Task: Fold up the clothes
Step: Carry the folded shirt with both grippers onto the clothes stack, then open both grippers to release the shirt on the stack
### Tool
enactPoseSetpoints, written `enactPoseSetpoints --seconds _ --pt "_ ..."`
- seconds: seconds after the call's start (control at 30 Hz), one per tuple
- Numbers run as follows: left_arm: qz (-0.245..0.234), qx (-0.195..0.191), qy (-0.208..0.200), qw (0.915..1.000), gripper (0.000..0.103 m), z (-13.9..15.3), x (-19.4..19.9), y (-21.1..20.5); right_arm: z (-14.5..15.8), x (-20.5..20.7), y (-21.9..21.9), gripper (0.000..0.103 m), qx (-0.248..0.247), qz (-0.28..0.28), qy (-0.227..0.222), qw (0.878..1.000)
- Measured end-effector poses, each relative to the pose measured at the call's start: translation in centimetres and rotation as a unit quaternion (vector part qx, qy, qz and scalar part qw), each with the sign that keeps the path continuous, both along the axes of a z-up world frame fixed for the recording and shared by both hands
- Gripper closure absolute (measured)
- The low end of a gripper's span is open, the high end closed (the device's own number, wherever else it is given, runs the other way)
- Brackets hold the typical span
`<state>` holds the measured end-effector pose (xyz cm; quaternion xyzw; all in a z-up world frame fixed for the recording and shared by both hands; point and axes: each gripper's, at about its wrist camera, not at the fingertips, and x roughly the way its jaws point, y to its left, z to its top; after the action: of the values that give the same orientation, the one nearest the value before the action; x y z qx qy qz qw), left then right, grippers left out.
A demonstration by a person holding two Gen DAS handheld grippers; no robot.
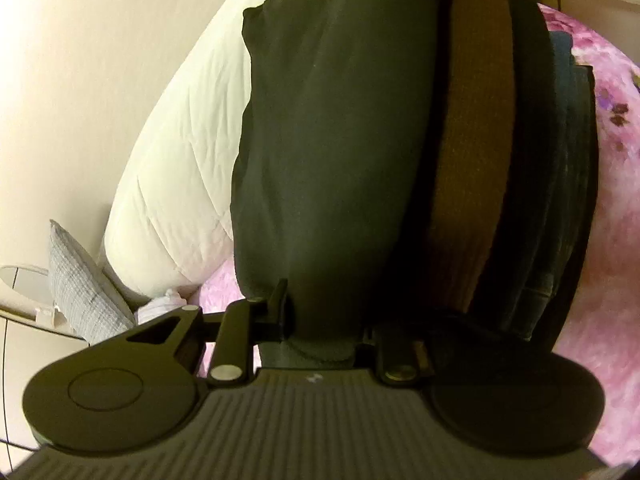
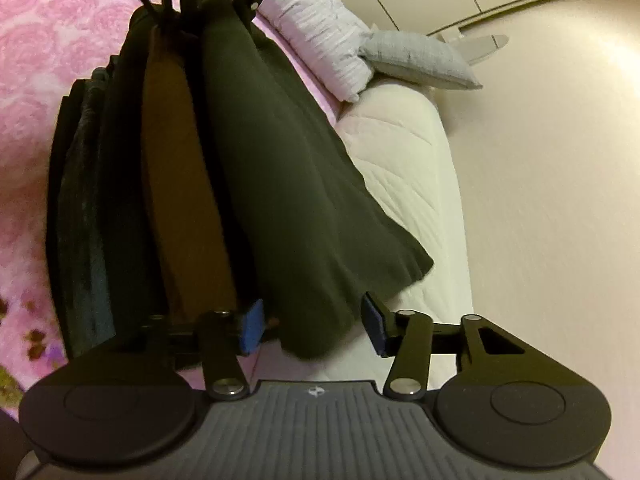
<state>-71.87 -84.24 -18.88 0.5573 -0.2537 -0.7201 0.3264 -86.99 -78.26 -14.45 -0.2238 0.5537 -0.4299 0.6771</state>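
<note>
Left wrist view showed the left tongs [image 1: 324, 332] pinching a soft, light dark green garment [image 1: 332, 140] atop a folded stack [image 1: 472, 160] on the bed [image 1: 616, 208]; right tongs [image 2: 312, 328] spread around its other end.

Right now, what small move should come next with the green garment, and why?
Probably open the left claw wider and let go. The green garment already lies on the pile, and the right claw stands open around one end, but the left claw seems to pinch the other end.
</note>
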Motion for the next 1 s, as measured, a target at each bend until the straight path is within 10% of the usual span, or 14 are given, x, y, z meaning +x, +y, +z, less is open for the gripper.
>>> enactPoseSetpoints --seconds 0.1,0.2,0.33,0.53,1.0 --pt "-0.003 -0.006 -0.002 1.0000 0.086 0.1 0.0 -0.4 -0.4 0.2 0.2 0.089 0.012 -0.005 0.003 1.000" --pt "-0.002 -0.017 0.001 0.9998 0.090 0.5 0.1 -0.6 0.2 1.0 -0.8 0.094 0.016 -0.016 -0.014 1.000" --pt "0.012 -0.034 0.024 0.9991 0.090 2.4 0.9 1.0 3.4 0.8 0.5 0.094 -0.008 -0.030 -0.046 0.998" --pt "0.000 -0.006 -0.018 0.9998 0.085 -2.3 0.5 1.7 -0.8 1.7 1.4 0.093 0.050 -0.029 -0.005 0.998" --pt "0.110 0.068 0.102 0.9864 0.075 0.7 4.3 1.4 -0.7 2.1 1.6 0.076 0.063 -0.080 -0.023 0.995"
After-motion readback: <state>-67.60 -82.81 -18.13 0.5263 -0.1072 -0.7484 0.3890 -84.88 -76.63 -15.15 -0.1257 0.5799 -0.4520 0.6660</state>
